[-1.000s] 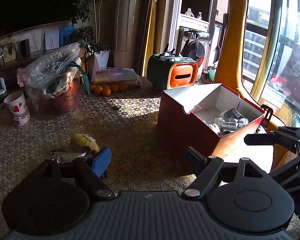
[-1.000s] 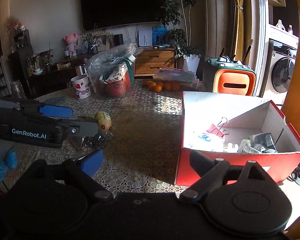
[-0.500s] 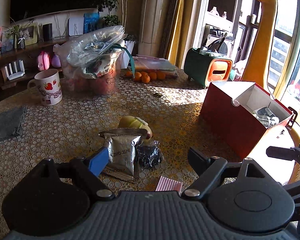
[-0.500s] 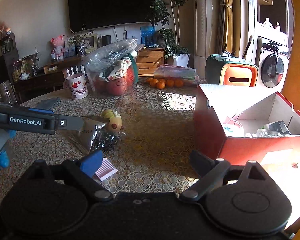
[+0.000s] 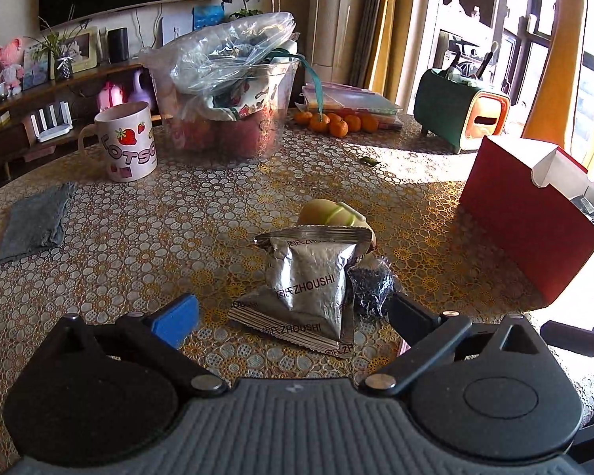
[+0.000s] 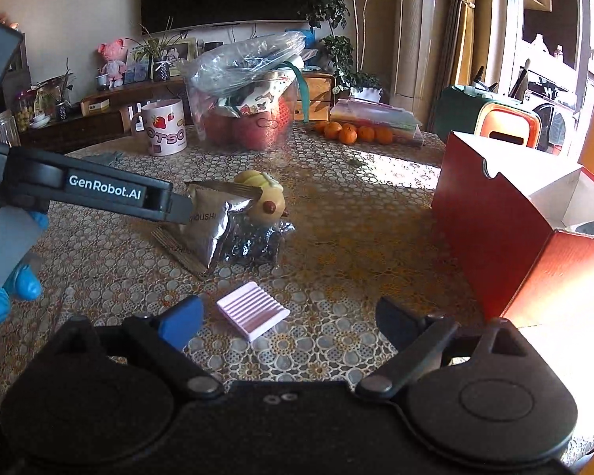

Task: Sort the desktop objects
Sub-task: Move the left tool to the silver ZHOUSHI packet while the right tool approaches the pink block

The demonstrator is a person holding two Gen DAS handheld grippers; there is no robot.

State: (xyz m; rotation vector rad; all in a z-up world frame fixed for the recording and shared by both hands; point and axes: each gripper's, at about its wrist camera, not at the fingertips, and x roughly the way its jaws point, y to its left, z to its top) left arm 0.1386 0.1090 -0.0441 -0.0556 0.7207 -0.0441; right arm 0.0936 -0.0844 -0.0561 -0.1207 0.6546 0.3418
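Two silver foil packets point(image 5: 309, 281) lie stacked mid-table, one leaning on a yellow toy point(image 5: 332, 215). A small clear bag of dark bits point(image 5: 370, 285) sits to their right. My left gripper point(image 5: 291, 316) hovers just in front of the packets with its jaws opening wide, and the pads touch nothing. In the right wrist view, one of its fingers point(image 6: 118, 194) reaches in from the left, up to the packets point(image 6: 206, 229). A pink ribbed pad point(image 6: 253, 310) lies on the cloth just ahead of my open right gripper point(image 6: 287, 322). The open red box point(image 6: 507, 213) stands at the right.
A strawberry mug point(image 5: 128, 146), a clear tub stuffed with bags point(image 5: 225, 107), several oranges point(image 5: 336, 122) and a green and orange case point(image 5: 459, 114) stand along the back. A grey cloth point(image 5: 35, 221) lies at the left. A blue-gloved hand point(image 6: 4, 297) holds the left gripper.
Both views have swung from the red box to the packets and sunk closer to the table. The left jaws have spread wider. The pink pad has come into view in front of the right gripper.
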